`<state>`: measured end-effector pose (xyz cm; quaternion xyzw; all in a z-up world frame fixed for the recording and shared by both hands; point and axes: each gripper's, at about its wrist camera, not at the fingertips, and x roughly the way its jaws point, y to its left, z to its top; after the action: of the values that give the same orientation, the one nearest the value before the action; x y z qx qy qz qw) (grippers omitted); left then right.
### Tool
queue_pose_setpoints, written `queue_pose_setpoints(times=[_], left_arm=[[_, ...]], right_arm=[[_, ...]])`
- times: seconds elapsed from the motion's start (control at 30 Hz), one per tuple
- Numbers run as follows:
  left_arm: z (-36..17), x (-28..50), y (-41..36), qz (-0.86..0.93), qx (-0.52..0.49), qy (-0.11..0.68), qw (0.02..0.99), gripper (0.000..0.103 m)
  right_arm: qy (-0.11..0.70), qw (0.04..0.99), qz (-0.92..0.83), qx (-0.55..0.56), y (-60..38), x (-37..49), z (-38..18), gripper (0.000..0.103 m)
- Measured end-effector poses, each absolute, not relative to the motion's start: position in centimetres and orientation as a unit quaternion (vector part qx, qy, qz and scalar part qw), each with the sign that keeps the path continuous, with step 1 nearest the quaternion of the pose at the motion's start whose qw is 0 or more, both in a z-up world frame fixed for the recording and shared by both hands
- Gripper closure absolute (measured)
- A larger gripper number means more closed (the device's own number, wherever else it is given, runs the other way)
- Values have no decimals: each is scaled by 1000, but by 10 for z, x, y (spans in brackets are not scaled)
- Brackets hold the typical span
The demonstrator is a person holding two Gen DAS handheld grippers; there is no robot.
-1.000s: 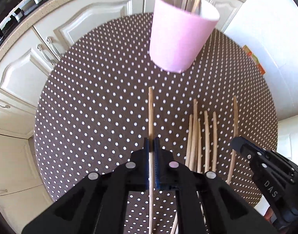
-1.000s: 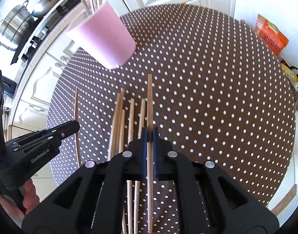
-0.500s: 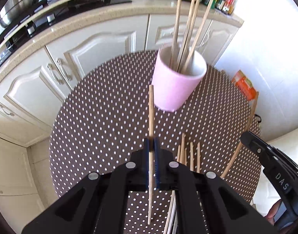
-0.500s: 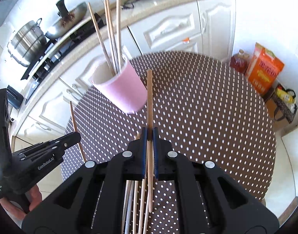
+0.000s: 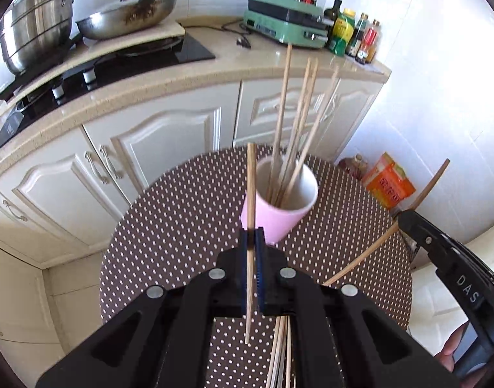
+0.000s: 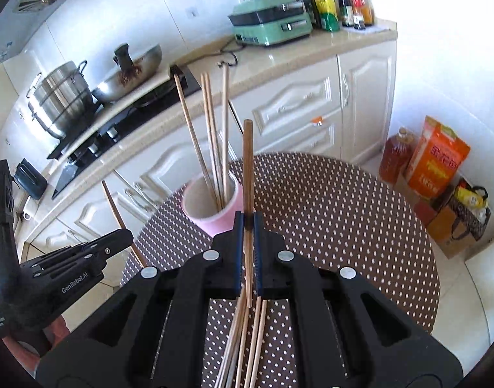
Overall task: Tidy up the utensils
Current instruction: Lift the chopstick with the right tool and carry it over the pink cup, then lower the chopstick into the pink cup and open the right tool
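Observation:
A pink cup [image 5: 280,223] holding several wooden chopsticks stands on the round brown dotted table [image 5: 182,226]. My left gripper [image 5: 252,236] is shut on one chopstick [image 5: 251,190], held in the air just short of the cup, tip toward its left rim. The right gripper [image 5: 405,218] shows at the right edge with its own stick. In the right wrist view my right gripper [image 6: 247,223] is shut on a darker chopstick [image 6: 247,168], close to the right of the cup [image 6: 211,221]. Several loose chopsticks [image 6: 247,339] lie on the table beneath it.
Behind the table runs a counter [image 5: 247,64] with cream cabinets, a hob, a steel pot [image 5: 33,42], a wok, a green appliance [image 5: 285,22] and bottles. An orange box [image 6: 437,158] and an oil bottle stand on the floor to the right.
Both grippers have risen from the table with a chopstick each and tilted upward. The cup now sits lower in both views, and the counter has come into sight.

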<state>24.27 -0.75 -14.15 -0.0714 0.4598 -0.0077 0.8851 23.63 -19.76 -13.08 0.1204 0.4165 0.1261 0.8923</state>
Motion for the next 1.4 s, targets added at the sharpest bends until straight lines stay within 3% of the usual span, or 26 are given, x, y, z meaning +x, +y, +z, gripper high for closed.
queue_pose_setpoints(times=[0.7, 0.93, 1.4], left_arm=[[-26, 291, -12, -9, -65, 346, 936, 98], [-33, 322, -26, -13, -53, 355, 933, 98], [-97, 378, -32, -6, -43, 421, 906, 98]], right_arm=[[338, 923, 136, 126, -197, 293, -40, 97], [345, 921, 136, 117, -191, 311, -43, 97], [426, 887, 144, 106, -173, 347, -105, 97]])
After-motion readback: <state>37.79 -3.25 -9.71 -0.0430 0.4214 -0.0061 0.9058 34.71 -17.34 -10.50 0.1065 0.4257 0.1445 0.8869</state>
